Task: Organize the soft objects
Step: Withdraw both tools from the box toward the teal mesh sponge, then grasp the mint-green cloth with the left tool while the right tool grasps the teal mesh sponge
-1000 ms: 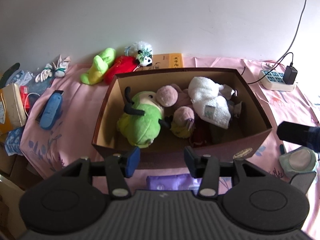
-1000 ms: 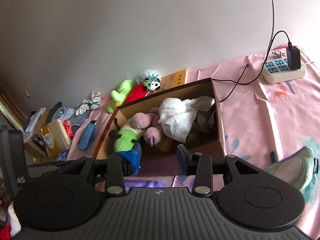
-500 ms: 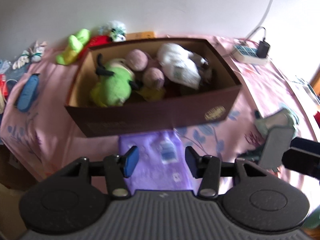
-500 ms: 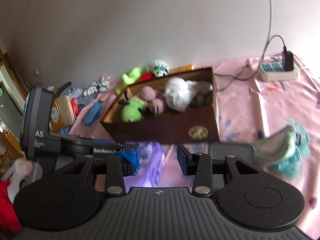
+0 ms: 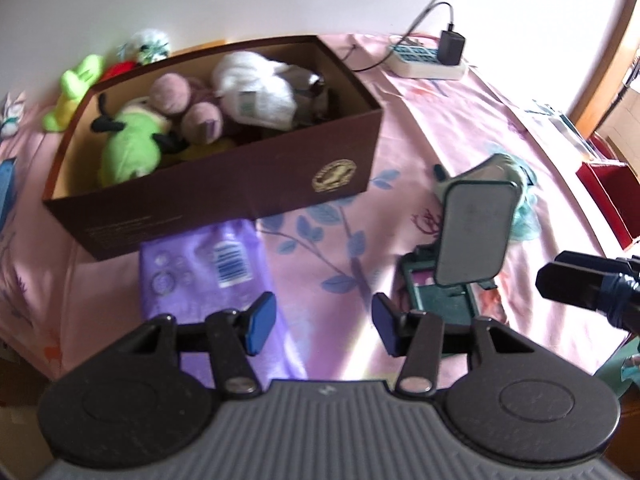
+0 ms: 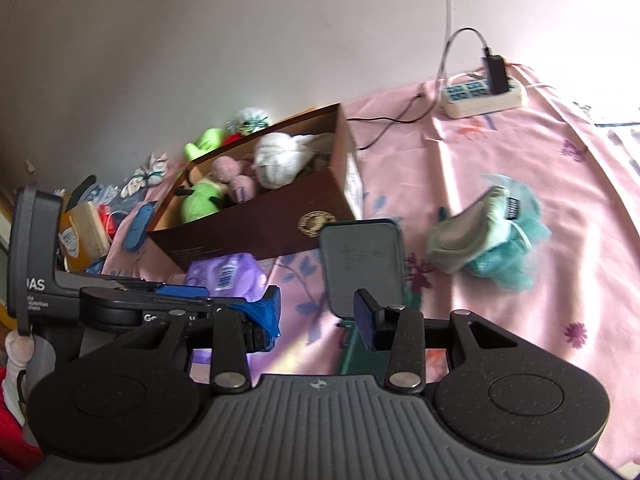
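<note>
On the pink flowered sheet, the brown cardboard box (image 5: 224,184) already holds the green plush (image 5: 128,148), pink plush balls (image 5: 170,90) and a white plush (image 5: 252,92), gathered for tidiness. Just before it lies a purple soft pack (image 5: 204,268), likely next. Left claw (image 5: 316,328) hangs spread and empty above it; right claw (image 6: 316,316) is parted, gripping nothing.

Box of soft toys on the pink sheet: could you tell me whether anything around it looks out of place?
Yes. The brown box holds plush toys, but a green plush lies behind it, a teal mesh pouf sits far to its right, and a purple packet lies in front, all outside the box.
</note>
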A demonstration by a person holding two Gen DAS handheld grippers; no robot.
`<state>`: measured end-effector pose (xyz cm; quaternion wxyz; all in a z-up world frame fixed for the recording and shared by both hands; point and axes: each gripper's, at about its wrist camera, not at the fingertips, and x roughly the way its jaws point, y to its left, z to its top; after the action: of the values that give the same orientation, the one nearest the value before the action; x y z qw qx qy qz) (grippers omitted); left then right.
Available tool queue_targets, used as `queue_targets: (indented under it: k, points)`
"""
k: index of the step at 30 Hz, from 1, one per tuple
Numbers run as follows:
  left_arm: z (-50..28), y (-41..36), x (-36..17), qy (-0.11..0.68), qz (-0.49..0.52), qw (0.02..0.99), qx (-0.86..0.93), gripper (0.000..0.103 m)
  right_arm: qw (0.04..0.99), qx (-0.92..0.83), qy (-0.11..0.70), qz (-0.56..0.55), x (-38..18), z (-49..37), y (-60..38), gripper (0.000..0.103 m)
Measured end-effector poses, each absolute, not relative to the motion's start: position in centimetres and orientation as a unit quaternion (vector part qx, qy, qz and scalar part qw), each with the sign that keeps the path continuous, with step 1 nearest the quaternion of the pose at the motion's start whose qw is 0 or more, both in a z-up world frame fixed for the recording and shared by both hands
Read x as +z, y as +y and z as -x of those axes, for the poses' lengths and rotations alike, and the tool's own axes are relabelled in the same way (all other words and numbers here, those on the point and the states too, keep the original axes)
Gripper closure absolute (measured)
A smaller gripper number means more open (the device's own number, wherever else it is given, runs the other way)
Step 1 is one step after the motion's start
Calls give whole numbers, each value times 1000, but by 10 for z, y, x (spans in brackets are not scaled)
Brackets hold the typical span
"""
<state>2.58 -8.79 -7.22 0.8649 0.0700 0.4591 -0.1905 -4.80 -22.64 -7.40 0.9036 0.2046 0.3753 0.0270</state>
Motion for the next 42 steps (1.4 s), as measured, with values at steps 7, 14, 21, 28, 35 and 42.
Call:
queue_targets:
  k: [7,14,21,28,35,42]
  points:
    - [-28,-111,-68,455,-87,863,-203,50,901,-5,369,-229,-77,55,-250,79]
    - [-34,-127,-61,446,-98,867,-200,50,899,-28,359,-248,-78,55,-275,79]
    - [-44,-135,-45,420,-100,880,-196,50,891,-52,352,-283,-83,54,-302,79]
    - [-46,-159,-32,388,-119,884,-233,50,879,-82,344,-321,-92,53,-336,79]
    - [-36,-218,-31,357,-165,866,-307,50,865,-98,339,-357,-104,51,-368,79]
    - [-41,-272,-52,360,-185,851,-334,50,860,-110,331,-372,-111,57,-393,79]
